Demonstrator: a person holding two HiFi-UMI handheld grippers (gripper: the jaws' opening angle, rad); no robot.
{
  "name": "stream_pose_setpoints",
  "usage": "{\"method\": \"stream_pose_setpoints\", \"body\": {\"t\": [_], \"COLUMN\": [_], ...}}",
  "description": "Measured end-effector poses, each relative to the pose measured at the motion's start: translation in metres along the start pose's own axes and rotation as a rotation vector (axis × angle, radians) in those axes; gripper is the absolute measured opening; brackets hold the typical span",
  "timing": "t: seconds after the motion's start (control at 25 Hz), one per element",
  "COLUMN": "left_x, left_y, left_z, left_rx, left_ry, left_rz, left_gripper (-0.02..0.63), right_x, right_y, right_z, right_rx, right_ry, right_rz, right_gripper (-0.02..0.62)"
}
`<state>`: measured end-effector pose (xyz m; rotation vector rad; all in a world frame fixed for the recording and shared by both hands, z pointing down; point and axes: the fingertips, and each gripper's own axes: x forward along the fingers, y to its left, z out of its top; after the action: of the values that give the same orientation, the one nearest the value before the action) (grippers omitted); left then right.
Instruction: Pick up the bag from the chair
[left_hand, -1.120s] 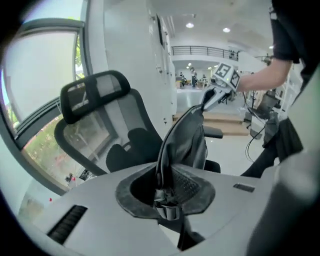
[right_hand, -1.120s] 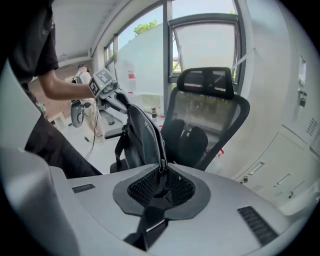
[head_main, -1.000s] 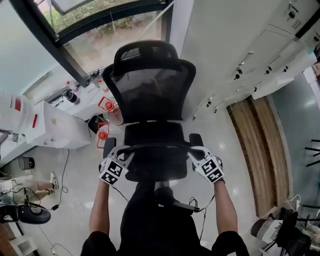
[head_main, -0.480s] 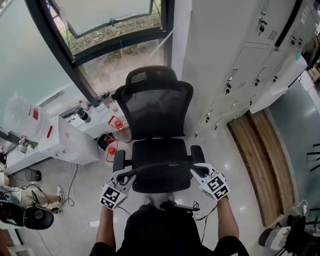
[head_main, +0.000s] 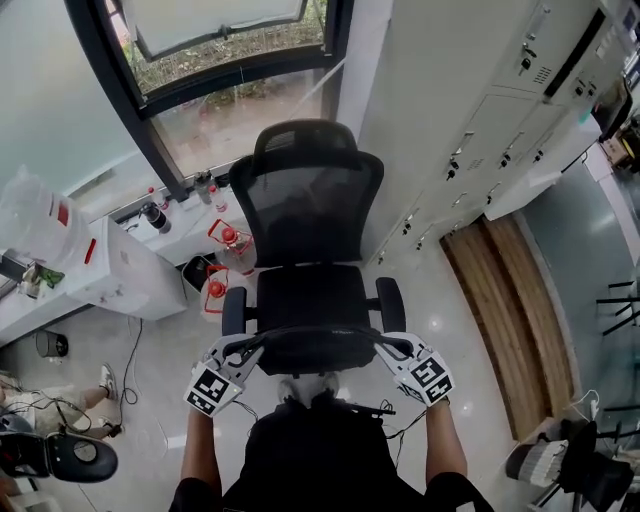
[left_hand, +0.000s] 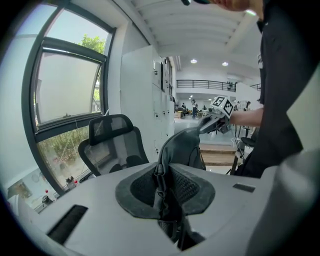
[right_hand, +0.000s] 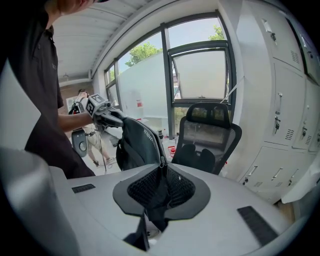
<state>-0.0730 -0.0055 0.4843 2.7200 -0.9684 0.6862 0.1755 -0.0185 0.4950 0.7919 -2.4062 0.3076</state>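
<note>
This looks like an office. A black mesh office chair (head_main: 308, 250) stands on a glossy floor between a tall dark-framed window (head_main: 230, 90) and white lockers (head_main: 520, 90). Beyond lies an open hall with a railed mezzanine (left_hand: 200, 84).

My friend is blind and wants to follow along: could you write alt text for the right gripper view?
The right gripper has its jaws shut on a fold of a dark bag, whose far end the left gripper holds up at the left. Behind stand a black mesh office chair, a window and white lockers.
</note>
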Motion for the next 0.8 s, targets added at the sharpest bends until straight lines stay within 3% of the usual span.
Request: {"method": "stream_pose_setpoints", "body": {"t": [0.8], "left_x": [-0.016], "left_y": [-0.021], "left_z": [-0.026], "left_rx": [-0.022], "left_ry": [-0.004], "left_rz": [-0.027], "left_gripper": [0.054], "right_x": [-0.004], "right_y": [0.031], "right_z": [-0.019], "right_rx": [0.001], "right_ry": [0.040], "right_rz": [-0.003], "right_gripper": [0.037]}}
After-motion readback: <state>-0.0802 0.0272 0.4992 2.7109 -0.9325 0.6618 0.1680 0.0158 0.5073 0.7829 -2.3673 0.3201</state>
